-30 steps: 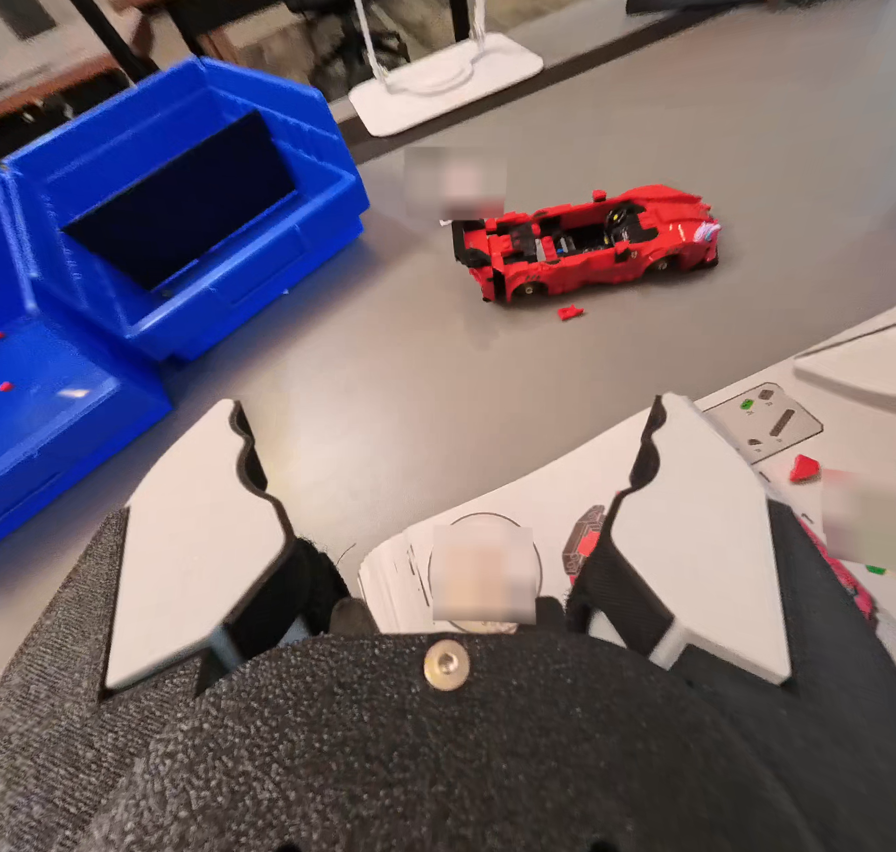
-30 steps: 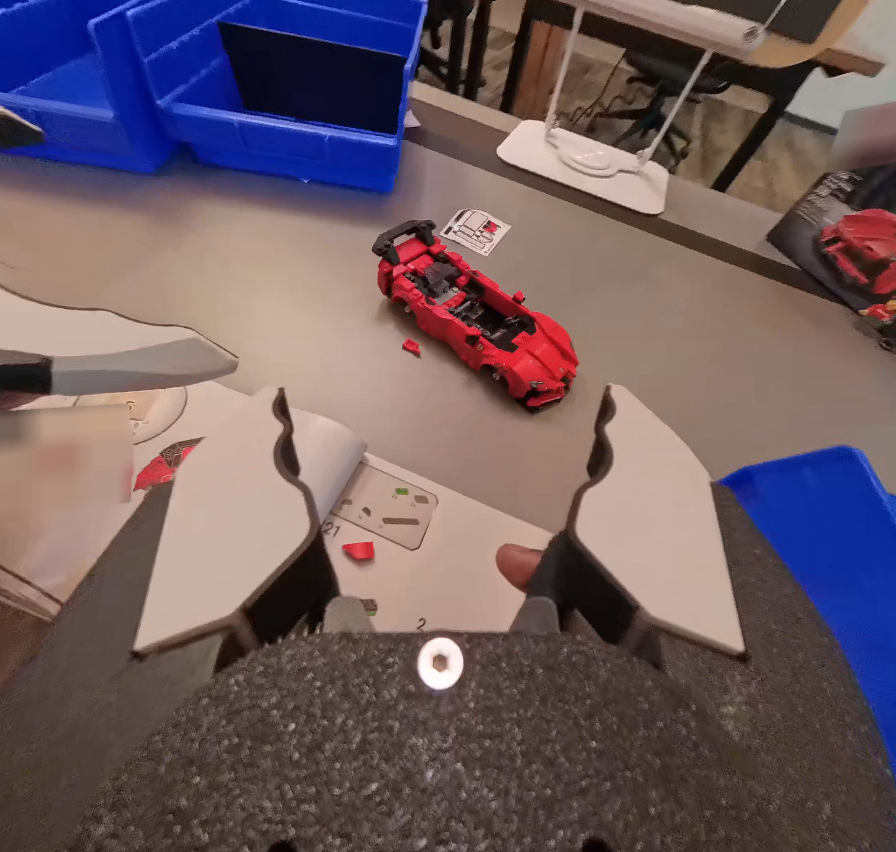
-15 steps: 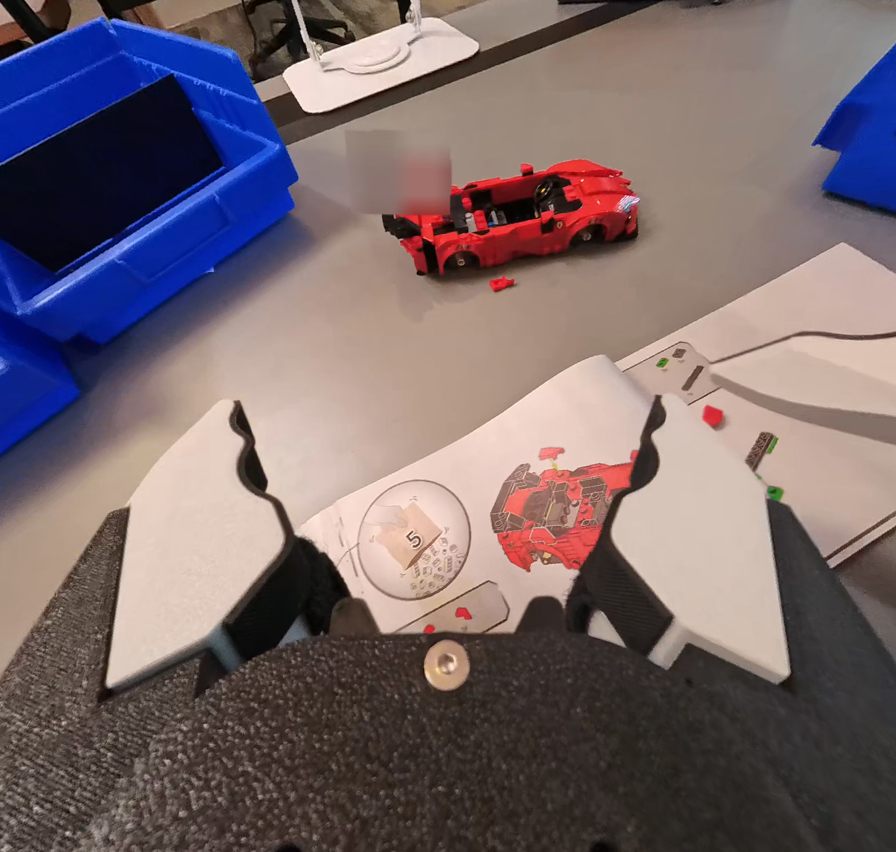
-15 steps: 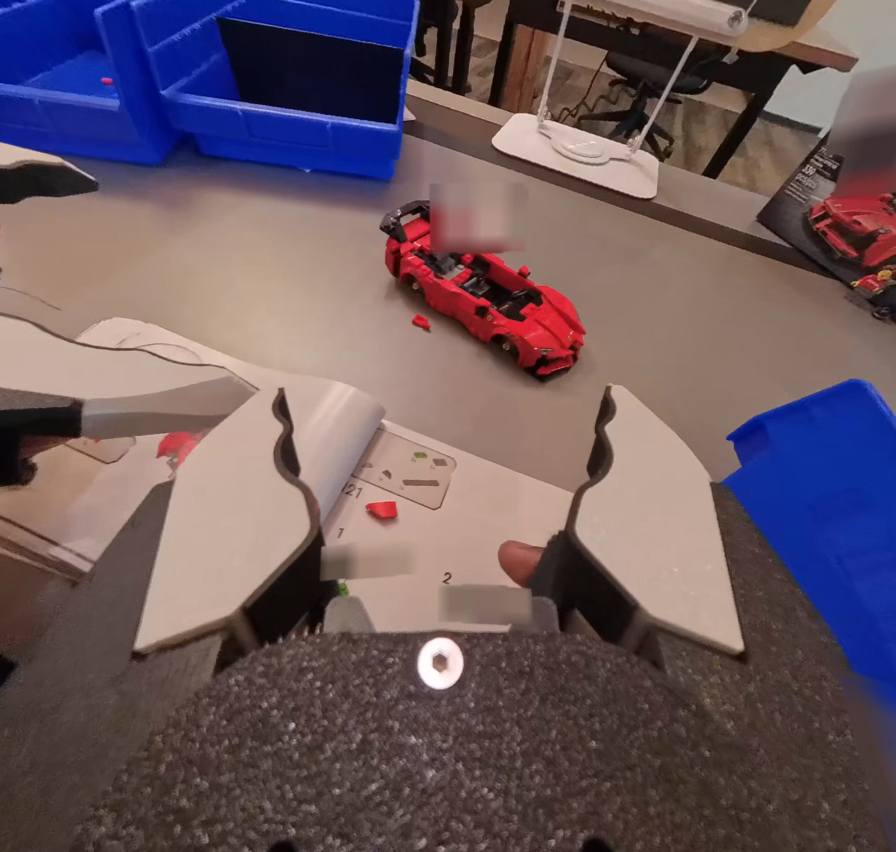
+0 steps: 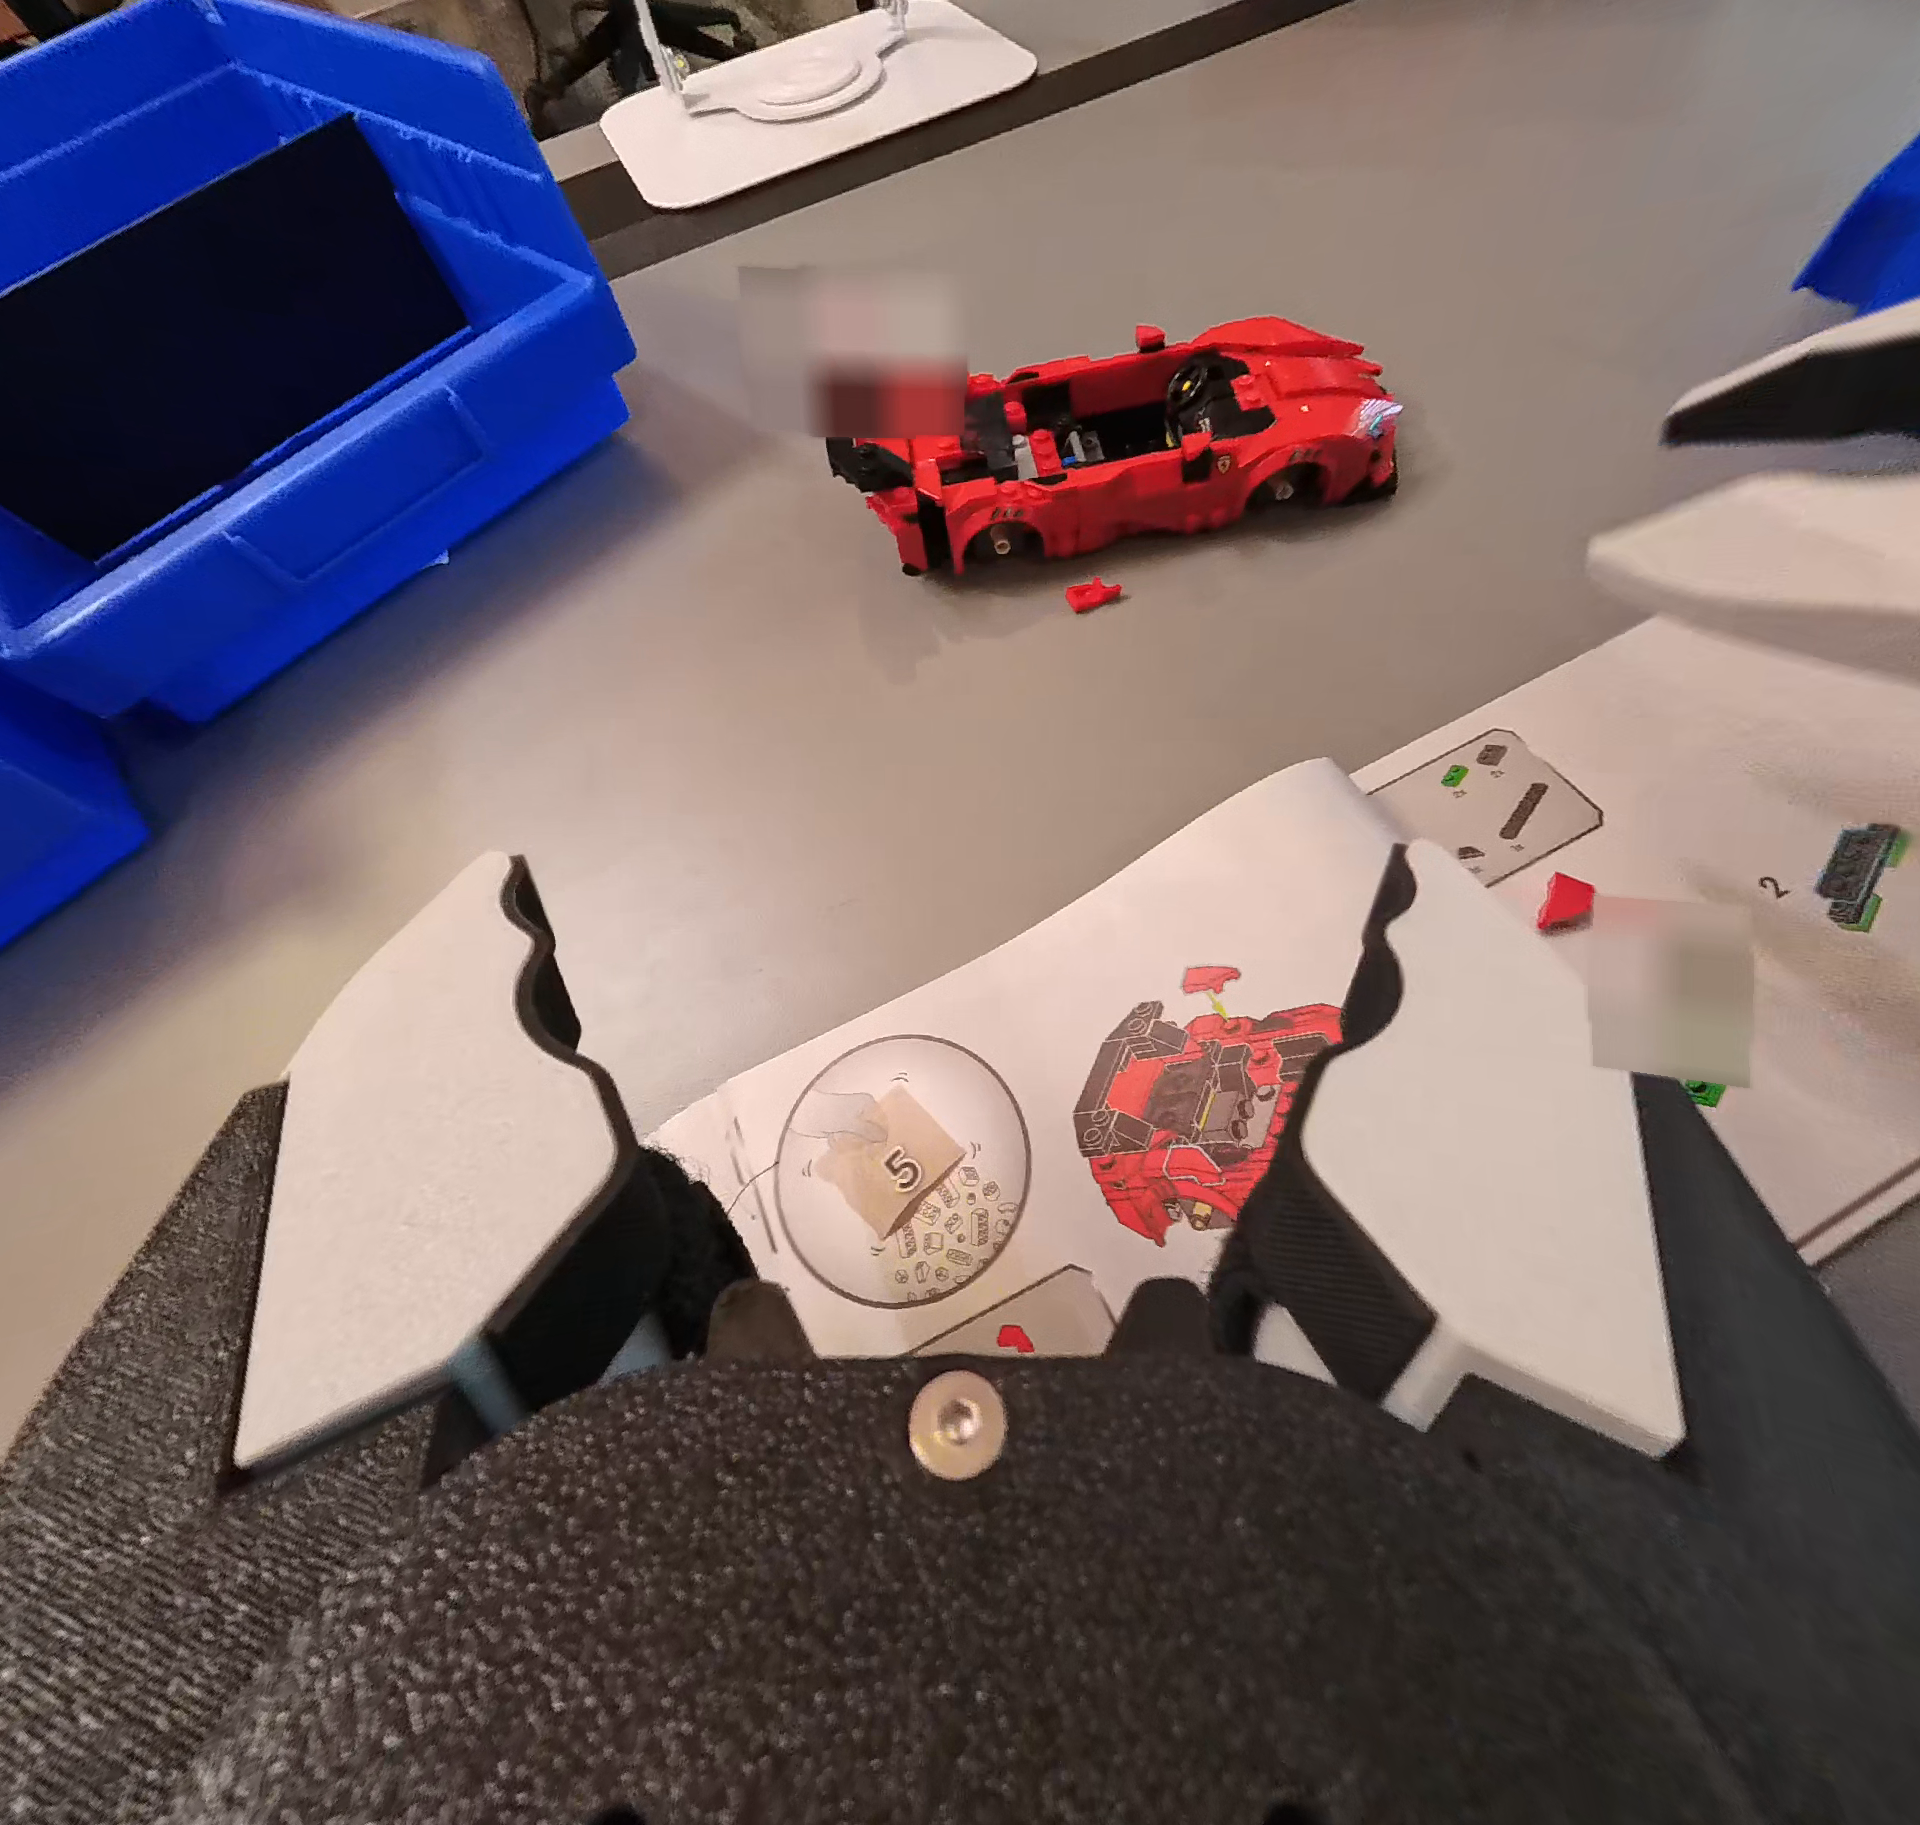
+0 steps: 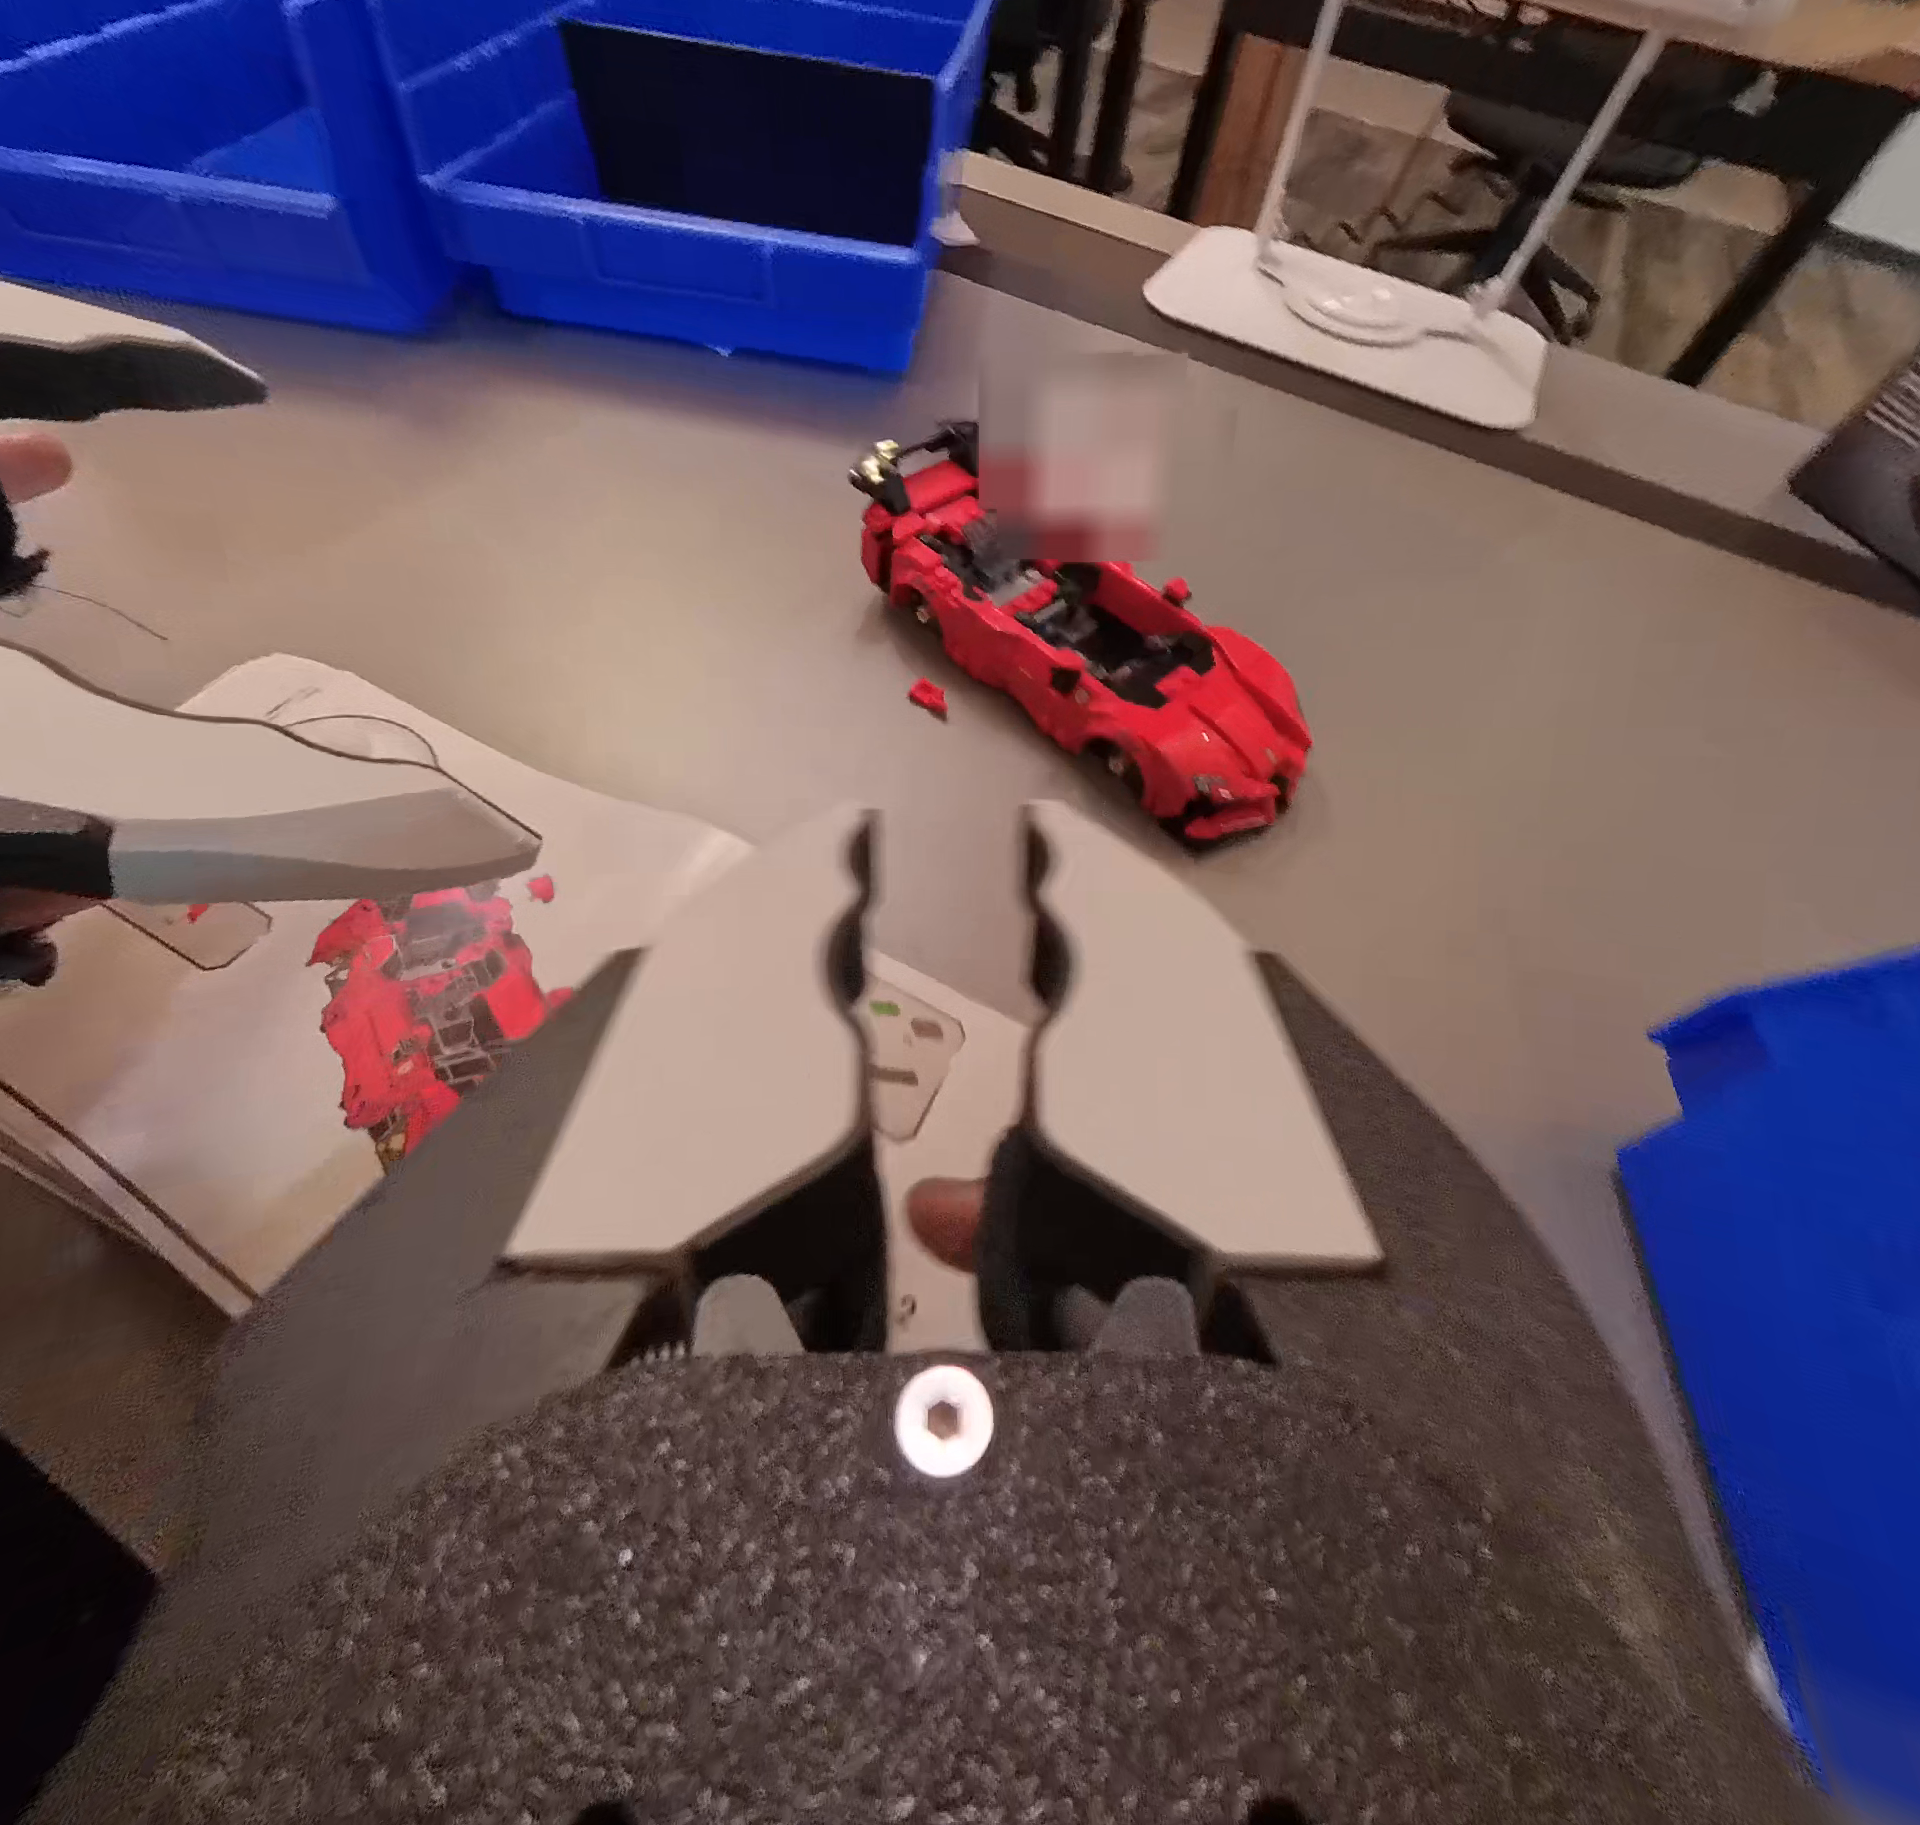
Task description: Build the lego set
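Hovering over the open instruction booklet (image 5: 1039,965): left gripper (image 5: 956,944), jaws wide apart, empty; right gripper (image 6: 948,902), jaws narrowed to a slim gap, nothing between them. Ahead on the grey table (image 5: 1143,165): red lego car (image 6: 1081,663), long axis running diagonally away from the right gripper, nose nearer. Loose red piece (image 6: 928,697) just beside the car's flank. Right gripper judged nearer.

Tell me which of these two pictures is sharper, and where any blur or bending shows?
Left wrist view: sharper; the red Lego car and instruction booklet read crisply, though the other gripper at the right edge is smeared. Right wrist view: softer all over, with the blue bins and lamp base streaked as if by motion. Both views: wide-angle bending toward the edges.
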The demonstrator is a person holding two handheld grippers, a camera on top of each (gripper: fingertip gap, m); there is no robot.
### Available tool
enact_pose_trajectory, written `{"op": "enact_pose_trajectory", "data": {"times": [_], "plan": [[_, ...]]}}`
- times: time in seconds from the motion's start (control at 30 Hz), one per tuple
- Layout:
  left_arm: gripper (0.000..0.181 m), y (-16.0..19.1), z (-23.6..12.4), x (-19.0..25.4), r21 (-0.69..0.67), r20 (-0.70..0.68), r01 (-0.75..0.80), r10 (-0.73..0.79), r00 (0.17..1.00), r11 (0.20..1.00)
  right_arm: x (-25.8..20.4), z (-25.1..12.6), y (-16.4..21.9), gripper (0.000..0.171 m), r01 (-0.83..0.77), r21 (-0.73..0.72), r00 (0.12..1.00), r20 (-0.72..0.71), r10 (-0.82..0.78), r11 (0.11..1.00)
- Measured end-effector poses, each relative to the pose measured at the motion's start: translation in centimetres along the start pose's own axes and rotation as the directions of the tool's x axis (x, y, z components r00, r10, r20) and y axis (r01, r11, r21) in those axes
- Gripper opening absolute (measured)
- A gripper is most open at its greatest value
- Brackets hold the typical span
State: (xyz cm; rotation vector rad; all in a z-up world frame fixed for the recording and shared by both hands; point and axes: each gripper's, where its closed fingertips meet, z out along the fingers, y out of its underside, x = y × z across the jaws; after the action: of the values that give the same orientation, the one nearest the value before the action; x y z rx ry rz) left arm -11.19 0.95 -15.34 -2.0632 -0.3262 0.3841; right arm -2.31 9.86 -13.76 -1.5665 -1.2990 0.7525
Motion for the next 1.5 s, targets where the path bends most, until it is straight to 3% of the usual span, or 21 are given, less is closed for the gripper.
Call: {"op": "enact_pose_trajectory", "data": {"times": [0.03, 0.07, 0.27, 0.33, 0.4, 0.63, 0.83, 0.93, 1.0, 1.2, 1.33, 1.5], "plan": [[0.144, 0.1, 0.1, -0.1, -0.005, -0.001, 0.003, -0.003, 1.000, 1.000, -0.3, 0.6, -0.4, 0.001, 0.016, 0.012, 0.999, 0.036, -0.016, 1.000], [0.144, 0.2, 0.1, -0.1, -0.011, -0.001, 0.003, -0.003, 1.000, 1.000, -0.7, 1.4, -0.7, 0.000, 0.032, 0.008, 0.996, 0.080, -0.033, 0.999], [0.143, 0.4, -0.1, -0.5, -0.009, 0.013, -0.005, 0.005, 1.000, 1.000, -0.5, 9.4, 1.4, 0.000, 0.160, -0.294, 0.953, 0.296, -0.070, 0.942], [0.142, 0.5, -0.1, -1.1, -0.015, 0.023, -0.014, 0.014, 1.000, 1.000, -0.8, 10.6, 2.3, 0.018, 0.178, -0.355, 0.934, 0.354, -0.045, 0.918], [0.141, 0.7, -0.1, -1.6, -0.018, 0.023, -0.003, 0.004, 1.000, 1.000, -1.2, 11.4, 2.8, 0.023, 0.197, -0.369, 0.921, 0.386, -0.043, 0.908], [0.139, 1.3, 0.4, -1.8, -0.030, 0.000, 0.003, -0.003, 1.000, 1.000, -1.2, 13.1, 3.2, 0.010, 0.209, -0.360, 0.929, 0.364, -0.070, 0.909], [0.137, 1.7, 0.0, -3.4, -0.054, 0.028, -0.009, 0.011, 1.000, 0.999, -2.3, 10.4, 4.2, 0.007, 0.278, -0.389, 0.896, 0.434, -0.091, 0.878], [0.135, 1.5, -0.4, -4.8, -0.051, 0.061, 0.002, 0.001, 0.998, 0.999, -2.1, 8.5, 3.5, 0.023, 0.255, -0.354, 0.899, 0.430, -0.086, 0.900], [0.132, 1.3, -0.8, -5.6, -0.042, 0.081, 0.004, 0.000, 0.997, 0.999, -1.9, 6.3, 2.3, 0.025, 0.219, -0.299, 0.898, 0.435, -0.071, 0.929], [0.129, 1.6, -1.0, -7.2, -0.067, 0.106, -0.002, 0.009, 0.994, 0.998, -3.3, -0.9, 5.9, 0.001, 0.349, -0.358, 0.820, 0.564, -0.098, 0.866], [0.128, 1.2, -0.4, -7.0, -0.074, 0.053, 0.014, -0.010, 0.999, 0.997, -4.0, -1.1, 8.7, 0.001, 0.394, -0.435, 0.815, 0.572, -0.089, 0.810], [0.128, 0.5, 1.1, -7.4, -0.085, 0.007, 0.006, -0.005, 1.000, 0.996, -3.7, -0.3, 7.4, 0.002, 0.405, -0.432, 0.810, 0.578, -0.097, 0.806]]}}
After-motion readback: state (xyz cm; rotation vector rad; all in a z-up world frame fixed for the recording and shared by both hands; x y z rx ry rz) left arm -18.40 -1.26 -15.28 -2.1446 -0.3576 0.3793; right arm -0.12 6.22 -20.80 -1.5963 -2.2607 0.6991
